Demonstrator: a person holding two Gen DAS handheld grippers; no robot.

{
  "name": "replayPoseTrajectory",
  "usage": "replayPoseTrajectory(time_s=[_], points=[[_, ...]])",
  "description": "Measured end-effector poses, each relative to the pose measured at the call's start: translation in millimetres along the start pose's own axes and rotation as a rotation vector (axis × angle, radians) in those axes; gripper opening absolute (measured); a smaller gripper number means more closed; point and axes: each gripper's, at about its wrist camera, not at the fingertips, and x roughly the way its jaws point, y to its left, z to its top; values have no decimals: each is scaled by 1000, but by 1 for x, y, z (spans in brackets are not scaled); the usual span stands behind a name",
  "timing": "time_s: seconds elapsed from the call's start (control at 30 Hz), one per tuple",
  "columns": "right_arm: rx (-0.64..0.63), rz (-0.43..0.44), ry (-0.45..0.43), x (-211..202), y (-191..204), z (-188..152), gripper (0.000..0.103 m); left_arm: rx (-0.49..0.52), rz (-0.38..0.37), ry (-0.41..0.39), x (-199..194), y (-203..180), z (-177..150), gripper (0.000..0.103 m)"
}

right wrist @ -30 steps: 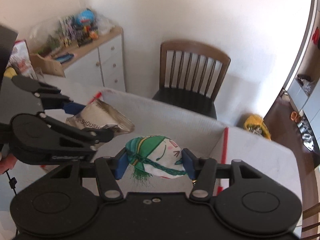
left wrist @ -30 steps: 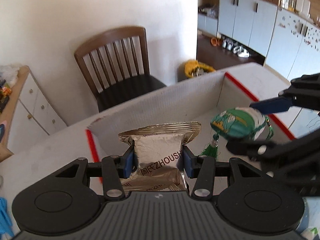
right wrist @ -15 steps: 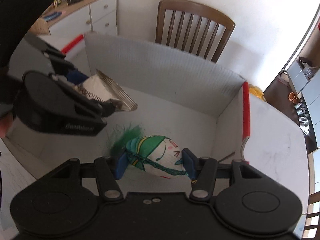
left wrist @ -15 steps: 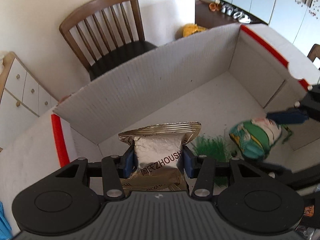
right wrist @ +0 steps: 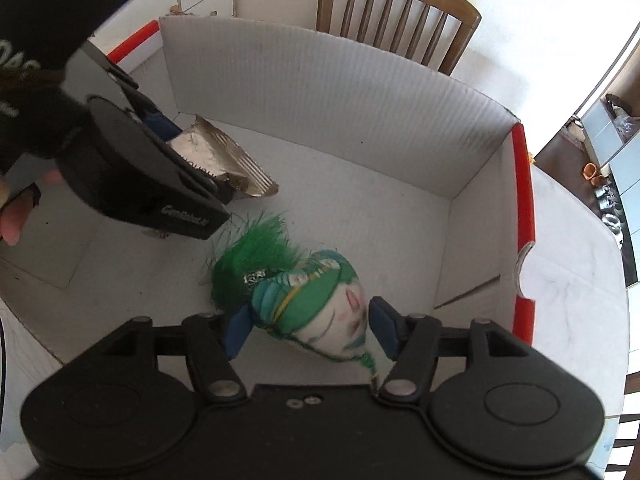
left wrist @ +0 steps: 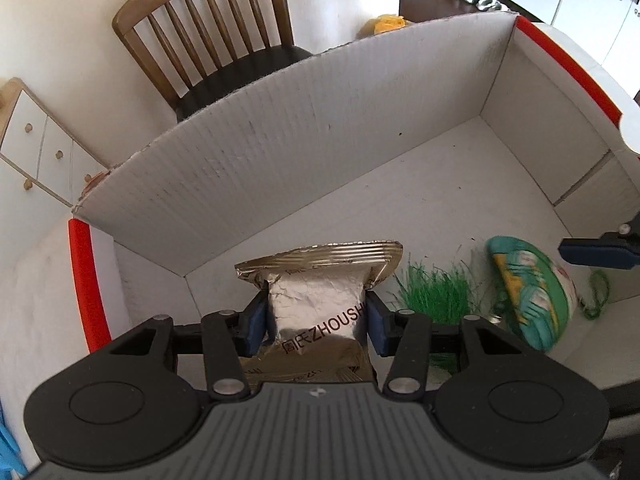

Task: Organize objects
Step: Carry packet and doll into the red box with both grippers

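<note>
Both tools are down inside the white cardboard box [left wrist: 304,152] now, and this looks like the drop-off. On the right, the right tool [right wrist: 310,330] has just been opening: its blue pads stand a little clear of the green-and-white stuffed ornament [right wrist: 316,304] on either side, so the grip is off. The ornament appears to sit on the box floor, its green tassel [right wrist: 256,256] splayed out toward the other tool. That one counts as delivered, or as near as makes no difference.

On the left, the left tool [left wrist: 316,318] has the silver foil packet [left wrist: 316,304] between its pads, printed side up. Its jaws have just been easing apart too, yet the pads look to be against the packet's sides; whether they are really pressing is hard to call. From the right wrist view the packet's crimped end [right wrist: 240,168] hangs low, near the floor close to the far wall, and contact with the floor cannot be made out.

So the tally, as a judgement: one object placed, the second a moment from release. What remains here is letting the packet go and lifting both tools out past the red-edged flaps [right wrist: 524,216]. Whether more objects wait outside the box, these views do not show. A wooden chair [left wrist: 208,36] stands beyond the far wall.
</note>
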Motion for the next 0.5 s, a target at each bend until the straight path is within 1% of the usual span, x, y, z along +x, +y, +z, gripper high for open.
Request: replayPoseTrajectory(time_s=[0.07,0.1,0.17,0.33,0.5], points=[[-1,1,-5,-4,3,0,67,4,5,2,0,-1,0,60],[0,-1,-12,-7,3,-1,72,9,5,-2,-1,-2,0,62],[0,-1,-23,-7,-1,1,75,15,5,-12,-3,-3,0,67],[8,0,-49,-18,-4,3,77,5,-5,-40,-13,-5,-2,72],[44,15,-91,-37,-12,3,79,-28,-14,-73,-31,-5,-4,73]])
